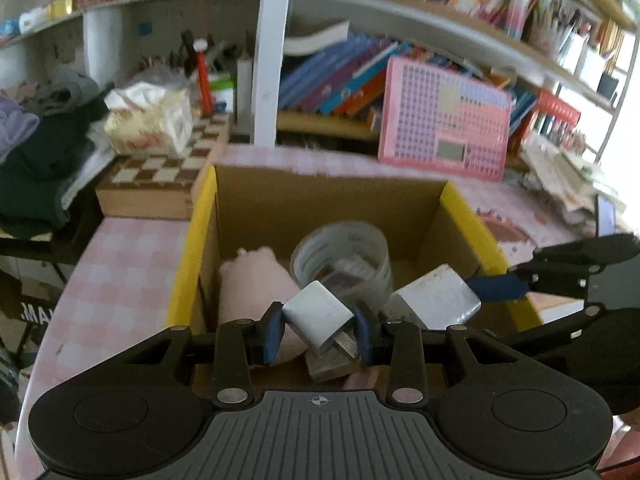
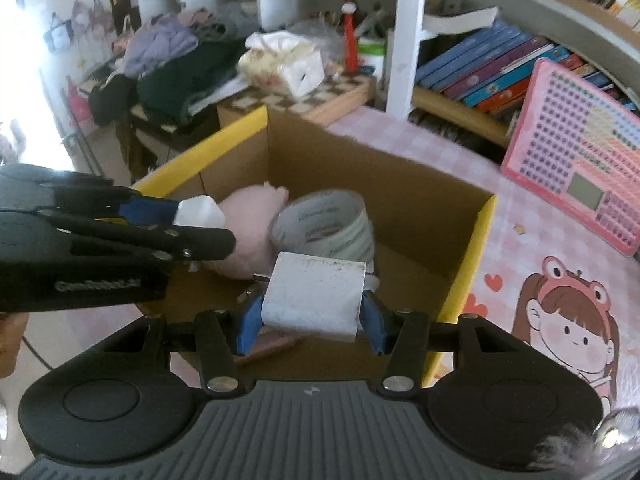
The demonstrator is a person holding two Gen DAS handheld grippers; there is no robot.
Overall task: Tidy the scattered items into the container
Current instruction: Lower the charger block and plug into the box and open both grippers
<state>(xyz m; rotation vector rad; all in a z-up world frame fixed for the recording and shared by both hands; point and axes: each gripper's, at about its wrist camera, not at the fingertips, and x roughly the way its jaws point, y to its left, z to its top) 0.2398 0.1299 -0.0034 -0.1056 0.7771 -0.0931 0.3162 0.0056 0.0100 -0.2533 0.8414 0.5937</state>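
— Where are your chargers?
— Left tongs (image 1: 319, 330) grip the small charger (image 1: 316, 316), right tongs (image 2: 311, 322) the large charger (image 2: 316, 296), both over the box (image 2: 472, 248).
— Lower before releasing (mind the tape roll (image 1: 344, 256)).

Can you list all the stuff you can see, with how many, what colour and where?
box: 1, brown with yellow edges, on the table
tape roll: 1, clear, in the box
soft toy: 1, pink, in the box
small plug: 1, white, in left claw
big plug: 1, white, in right claw
toy board: 1, pink, leaning on the shelf
chessboard: 1, brown and white, left of the box
tissue pack: 1, white, on the chessboard
left claw: 1, black and blue, over the box
right claw: 1, black and blue, over the box
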